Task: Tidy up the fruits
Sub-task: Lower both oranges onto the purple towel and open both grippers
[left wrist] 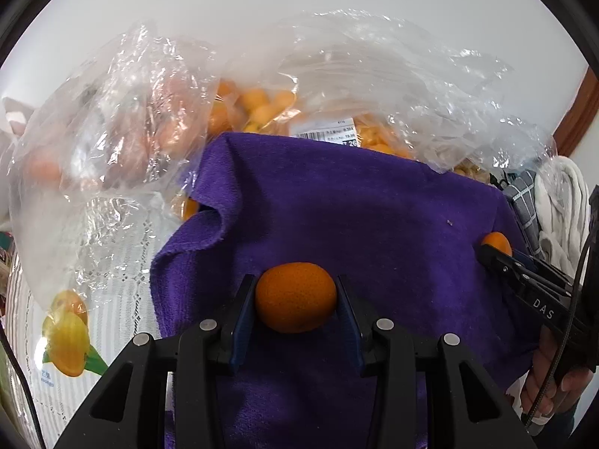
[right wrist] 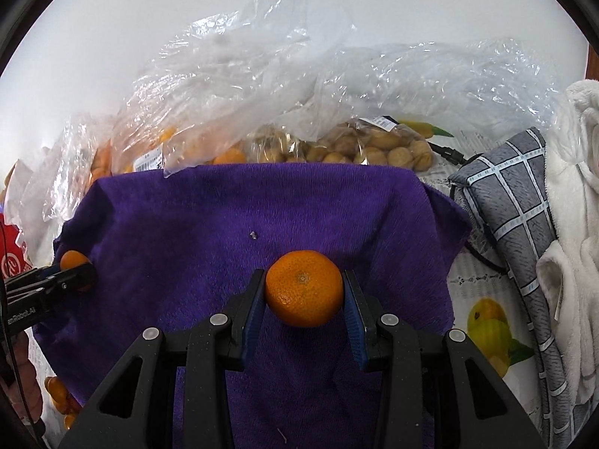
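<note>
A small round orange mandarin (left wrist: pixel 295 297) is being held between the blue pads of the left gripper (left wrist: pixel 296 299), whose jaws are clamped on its sides, over a purple terry cloth (left wrist: pixel 337 205) that is spread across the tabletop. A second small orange mandarin (right wrist: pixel 304 288), its stem dimple turned towards the camera, is being gripped in the same way by the right gripper (right wrist: pixel 305 290), also over the purple cloth. In the left wrist view the right gripper is being seen at the right edge, and the white letters "DAS" (left wrist: pixel 543 308) are being shown on its black arm; a hand (left wrist: pixel 554 393) is wrapped round its handle. In the right wrist view the left gripper is being seen at the left edge with its fruit, and a partly cut-off word ending "Robot.AI" (right wrist: pixel 20 316) is printed on its body.

Behind the cloth, crumpled clear plastic bags (left wrist: pixel 112 131) are lying, one filled with small orange fruits (left wrist: pixel 262 106) and bearing a white barcode price label (left wrist: pixel 325 136) whose print is too small to be read. Another clear bag of pale brown round fruits (right wrist: pixel 374 146) is lying beside it. A white tablecloth printed with yellow mangoes (left wrist: pixel 67 336) is covering the table, with the word "mango" (left wrist: pixel 46 383) printed under one picture. A grey checked fabric (right wrist: pixel 516 205) and a white fleece garment (right wrist: pixel 576 224) are lying to the right.
</note>
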### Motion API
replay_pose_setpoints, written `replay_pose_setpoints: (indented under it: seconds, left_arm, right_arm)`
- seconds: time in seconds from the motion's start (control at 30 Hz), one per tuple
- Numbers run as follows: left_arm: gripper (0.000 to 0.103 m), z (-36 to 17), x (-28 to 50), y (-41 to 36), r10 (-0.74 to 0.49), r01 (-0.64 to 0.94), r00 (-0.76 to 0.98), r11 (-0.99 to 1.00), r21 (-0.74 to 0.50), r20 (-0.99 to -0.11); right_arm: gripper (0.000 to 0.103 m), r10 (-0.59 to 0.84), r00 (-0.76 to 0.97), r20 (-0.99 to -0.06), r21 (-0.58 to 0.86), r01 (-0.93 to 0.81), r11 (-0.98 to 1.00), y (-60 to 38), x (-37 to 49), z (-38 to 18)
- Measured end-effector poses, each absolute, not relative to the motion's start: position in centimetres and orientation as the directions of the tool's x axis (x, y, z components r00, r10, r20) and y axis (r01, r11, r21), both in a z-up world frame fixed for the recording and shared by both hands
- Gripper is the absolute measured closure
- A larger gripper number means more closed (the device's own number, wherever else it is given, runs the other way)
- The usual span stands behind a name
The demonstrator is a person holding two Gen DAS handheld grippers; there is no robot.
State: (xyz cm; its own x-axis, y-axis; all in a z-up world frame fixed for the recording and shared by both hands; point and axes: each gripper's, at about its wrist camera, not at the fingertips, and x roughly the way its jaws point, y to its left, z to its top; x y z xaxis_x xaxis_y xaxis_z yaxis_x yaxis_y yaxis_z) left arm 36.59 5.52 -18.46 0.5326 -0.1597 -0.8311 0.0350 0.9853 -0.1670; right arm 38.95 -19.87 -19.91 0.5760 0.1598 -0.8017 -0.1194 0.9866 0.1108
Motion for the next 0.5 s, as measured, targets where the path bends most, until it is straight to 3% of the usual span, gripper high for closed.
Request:
replay_pose_setpoints:
  seconds: [0.3,0.5]
  left_arm:
    - [0.064,-18.5,37.0,5.0,-0.146,0.04,0.512,0.988,-0.147,-0.847]
    - [0.064,-18.5,36.9,6.9,-0.22,0.047,0.503,0.973,-0.227,-0.836]
  right_arm:
    - [0.064,0.15,0.569,-0.809,0.104,-0.112,0.988,-19.7,39.1,-20.3]
    - [0.064,0.143,0.569,-0.81,0.095,-0.112,0.989,-19.7,39.2,-20.3]
